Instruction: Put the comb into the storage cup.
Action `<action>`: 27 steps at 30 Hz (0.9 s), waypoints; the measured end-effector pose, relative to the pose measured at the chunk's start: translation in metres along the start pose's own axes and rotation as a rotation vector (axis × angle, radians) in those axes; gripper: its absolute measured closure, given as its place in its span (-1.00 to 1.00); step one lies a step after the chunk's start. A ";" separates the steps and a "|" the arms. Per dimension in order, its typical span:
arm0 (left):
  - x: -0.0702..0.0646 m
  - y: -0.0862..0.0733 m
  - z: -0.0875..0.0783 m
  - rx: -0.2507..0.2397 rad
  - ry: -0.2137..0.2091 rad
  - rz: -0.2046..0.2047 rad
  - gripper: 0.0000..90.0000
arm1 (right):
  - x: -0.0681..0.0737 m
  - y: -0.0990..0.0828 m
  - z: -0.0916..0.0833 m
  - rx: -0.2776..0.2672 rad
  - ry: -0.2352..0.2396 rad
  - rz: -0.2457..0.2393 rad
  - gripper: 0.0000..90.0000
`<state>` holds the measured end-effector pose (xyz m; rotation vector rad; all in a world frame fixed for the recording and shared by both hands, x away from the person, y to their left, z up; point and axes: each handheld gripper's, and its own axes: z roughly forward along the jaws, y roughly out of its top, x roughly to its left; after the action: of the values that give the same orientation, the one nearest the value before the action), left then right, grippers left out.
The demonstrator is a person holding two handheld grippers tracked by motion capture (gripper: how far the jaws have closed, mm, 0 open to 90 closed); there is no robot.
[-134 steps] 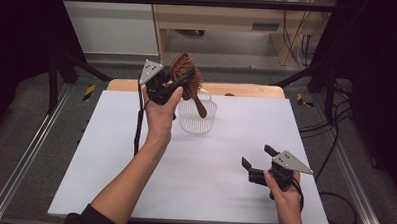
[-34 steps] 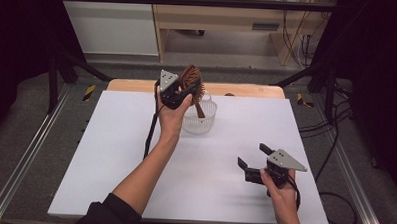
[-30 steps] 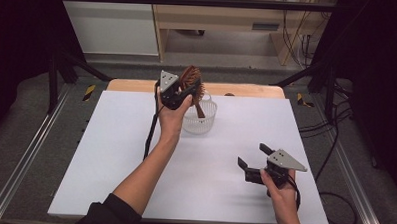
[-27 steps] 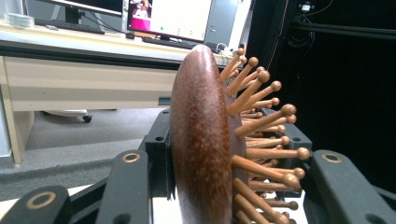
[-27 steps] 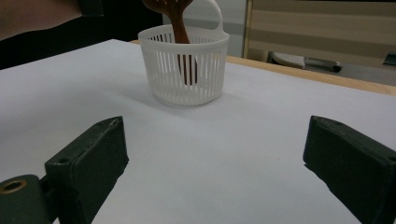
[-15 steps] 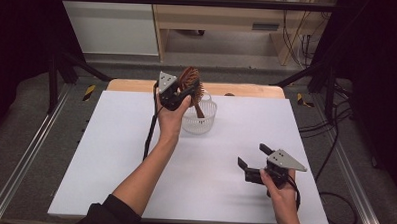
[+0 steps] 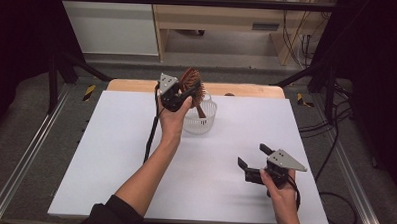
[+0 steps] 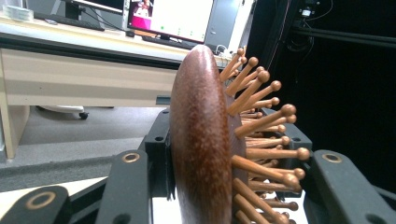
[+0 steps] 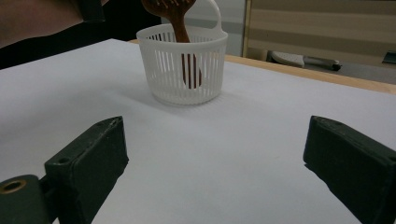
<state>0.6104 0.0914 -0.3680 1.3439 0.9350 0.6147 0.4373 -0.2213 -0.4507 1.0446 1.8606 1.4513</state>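
My left gripper point(image 7: 188, 90) is raised over the back of the table and shut on the head of a brown wooden hairbrush point(image 7: 191, 80). Close up, the hairbrush point(image 8: 201, 140) stands edge-on between the jaws, its knobbed wooden bristles pointing right. Its handle point(image 9: 180, 23) slants down into a small white slotted basket point(image 7: 202, 118), which also appears ahead of the right gripper as the basket point(image 9: 182, 79). My right gripper point(image 7: 252, 155) is low over the white tabletop point(image 7: 110, 154) at the front right. Those jaws are wide apart, with nothing between them point(image 9: 215, 154).
The left gripper's black cable point(image 7: 149, 138) hangs along the forearm to the table. A wooden strip point(image 7: 247, 89) borders the table's far edge. Metal rails point(image 7: 30, 156) run along both sides, and a wooden desk point(image 7: 215, 17) stands behind.
Since the earliest frame the left gripper and the brush have shifted a little to the right, over the basket. Over the last second nothing has visibly moved.
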 end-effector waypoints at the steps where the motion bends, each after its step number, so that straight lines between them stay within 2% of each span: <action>1: 0.000 -0.001 0.000 -0.001 0.001 -0.003 0.14 | 0.000 0.000 0.000 0.000 -0.001 0.002 -0.86; 27: 0.005 -0.012 -0.004 0.009 -0.003 -0.017 0.12 | 0.000 -0.001 0.001 0.009 -0.001 0.007 -0.86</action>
<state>0.6082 0.0959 -0.3810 1.3430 0.9466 0.5958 0.4377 -0.2209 -0.4521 1.0568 1.8664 1.4478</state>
